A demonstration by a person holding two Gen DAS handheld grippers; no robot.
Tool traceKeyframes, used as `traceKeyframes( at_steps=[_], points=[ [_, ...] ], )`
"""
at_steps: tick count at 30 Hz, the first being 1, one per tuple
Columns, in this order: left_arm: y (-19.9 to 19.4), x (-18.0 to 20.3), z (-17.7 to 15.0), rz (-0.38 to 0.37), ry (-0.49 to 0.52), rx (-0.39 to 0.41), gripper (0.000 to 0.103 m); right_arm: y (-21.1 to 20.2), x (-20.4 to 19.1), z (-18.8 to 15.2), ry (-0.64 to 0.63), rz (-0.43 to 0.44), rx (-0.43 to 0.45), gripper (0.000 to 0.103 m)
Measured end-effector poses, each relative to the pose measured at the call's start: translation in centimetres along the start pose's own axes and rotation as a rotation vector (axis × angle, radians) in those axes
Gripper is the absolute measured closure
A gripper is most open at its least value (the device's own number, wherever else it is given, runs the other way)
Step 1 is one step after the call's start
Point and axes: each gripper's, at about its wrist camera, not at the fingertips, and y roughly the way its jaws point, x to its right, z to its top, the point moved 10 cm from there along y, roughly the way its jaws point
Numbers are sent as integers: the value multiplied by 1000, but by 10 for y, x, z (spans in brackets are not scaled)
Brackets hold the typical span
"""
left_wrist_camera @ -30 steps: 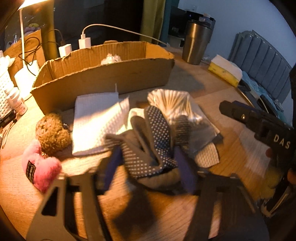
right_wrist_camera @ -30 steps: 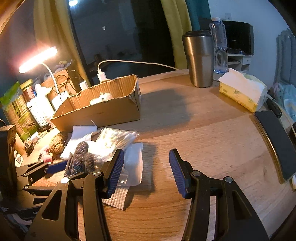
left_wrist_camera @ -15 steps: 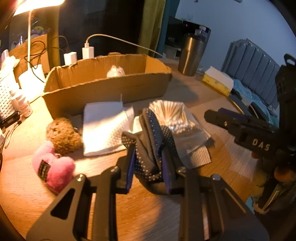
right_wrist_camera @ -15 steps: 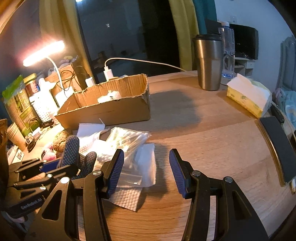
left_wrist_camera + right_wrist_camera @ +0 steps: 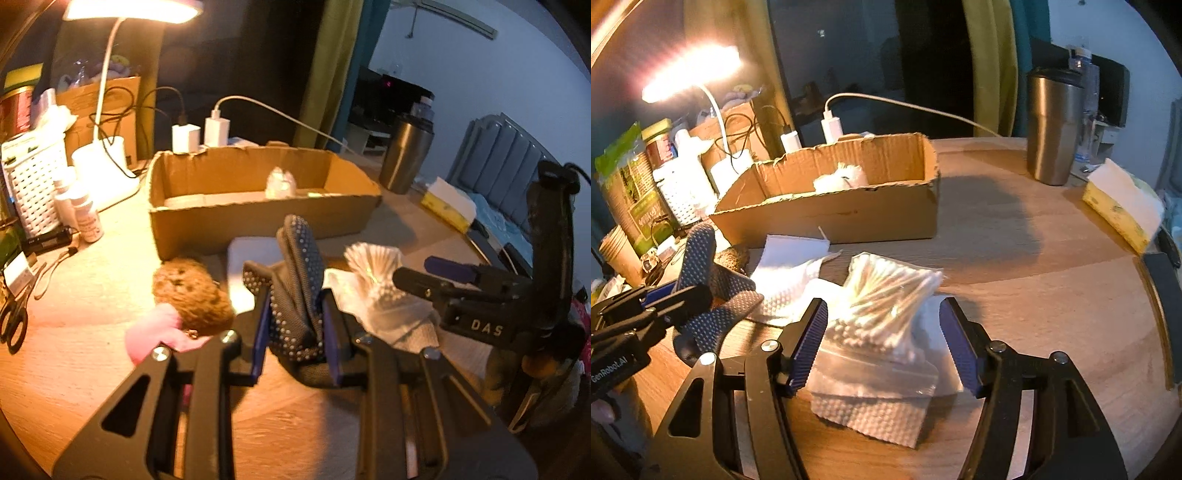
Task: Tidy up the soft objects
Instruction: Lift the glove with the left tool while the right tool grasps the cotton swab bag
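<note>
My left gripper (image 5: 295,328) is shut on a dark grey dotted glove (image 5: 299,280), lifted off the table; the glove also shows in the right wrist view (image 5: 713,295). My right gripper (image 5: 882,343) is open, its fingers on either side of a clear bag of cotton swabs (image 5: 882,299) lying on white paper towels (image 5: 871,417). An open cardboard box (image 5: 258,210) stands behind, with a white fluffy item (image 5: 280,181) inside. A brown plush (image 5: 192,295) and a pink plush (image 5: 151,336) lie at the left.
A lit desk lamp (image 5: 110,110), white basket (image 5: 33,184), small bottles (image 5: 86,218) and scissors (image 5: 14,317) crowd the left side. A steel tumbler (image 5: 1052,129) and a tissue pack (image 5: 1119,199) stand at the back right. Chargers (image 5: 207,133) sit behind the box.
My left gripper closed on the dotted glove and lifted it up. My right gripper moved forward and left, over the bag of cotton swabs.
</note>
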Motion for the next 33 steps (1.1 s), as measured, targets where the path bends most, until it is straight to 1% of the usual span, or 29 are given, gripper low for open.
traceKeyframes(
  at_steps=[9, 16, 18, 19, 22, 26, 33],
  points=[
    [-7, -23, 7, -1, -41, 28, 76, 30, -8, -5, -11, -15, -80, 35],
    [-9, -29, 8, 0, -60, 35, 76, 38, -10, -8, -23, -12, -103, 35],
    [-10, -29, 9, 2, -58, 40, 76, 38, -11, -8, -27, -6, -101, 37],
    [-12, -29, 11, 3, -57, 44, 76, 37, -11, -8, -32, -9, -99, 44],
    [-15, -29, 14, 9, -57, 57, 76, 33, -13, -7, -45, -8, -88, 51],
    [-22, -29, 20, 19, -55, 77, 76, 26, -14, -4, -49, 10, -67, 52],
    [-30, -24, 31, 35, -39, 106, 76, 2, -18, 14, -56, 51, 0, 52]
  ],
)
